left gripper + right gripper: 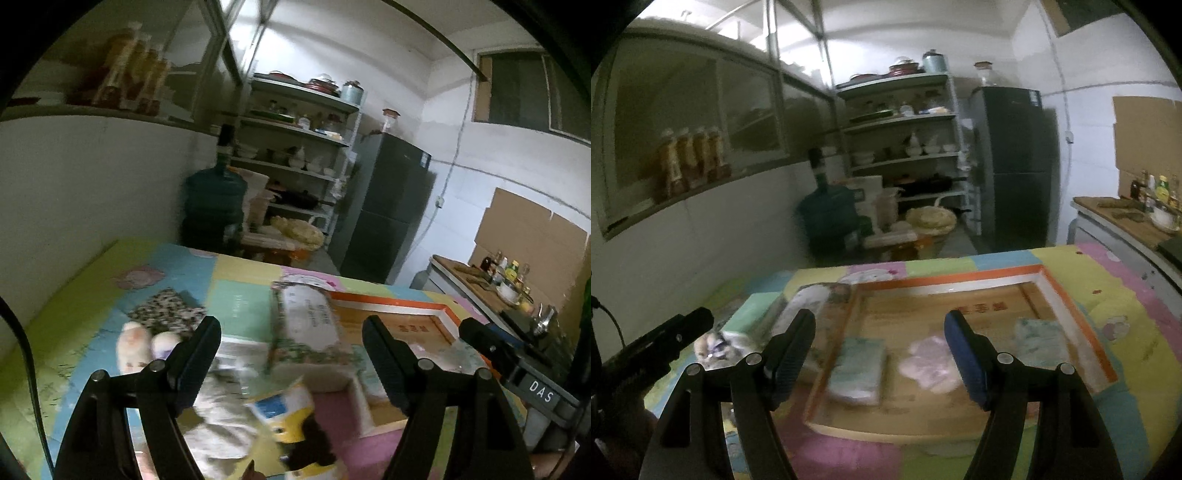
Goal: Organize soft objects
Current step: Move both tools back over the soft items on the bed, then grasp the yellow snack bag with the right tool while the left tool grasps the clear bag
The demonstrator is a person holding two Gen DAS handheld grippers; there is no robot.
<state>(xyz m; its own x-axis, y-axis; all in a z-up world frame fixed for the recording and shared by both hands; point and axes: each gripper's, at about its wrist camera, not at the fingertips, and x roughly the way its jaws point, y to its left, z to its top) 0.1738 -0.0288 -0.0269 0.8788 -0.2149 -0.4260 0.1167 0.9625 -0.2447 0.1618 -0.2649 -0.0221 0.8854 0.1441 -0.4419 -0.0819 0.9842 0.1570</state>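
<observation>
You are holding both grippers wide apart and empty above the table (1115, 295). Left gripper (291, 354) is tilting down over loose soft items (221, 417) near the tray's (1071, 295) left edge; right gripper (879, 354) is hovering over the tissue pack (857, 369) inside. Blur risks a misjudged grab dragging neighbours.

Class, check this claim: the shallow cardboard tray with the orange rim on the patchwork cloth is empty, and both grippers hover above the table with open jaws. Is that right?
Not quite. The cardboard tray is not empty: the right wrist view shows a pale green packet, a pink soft item and another pale packet lying in it. The rest stands: the left gripper and right gripper hover with open jaws.
</observation>
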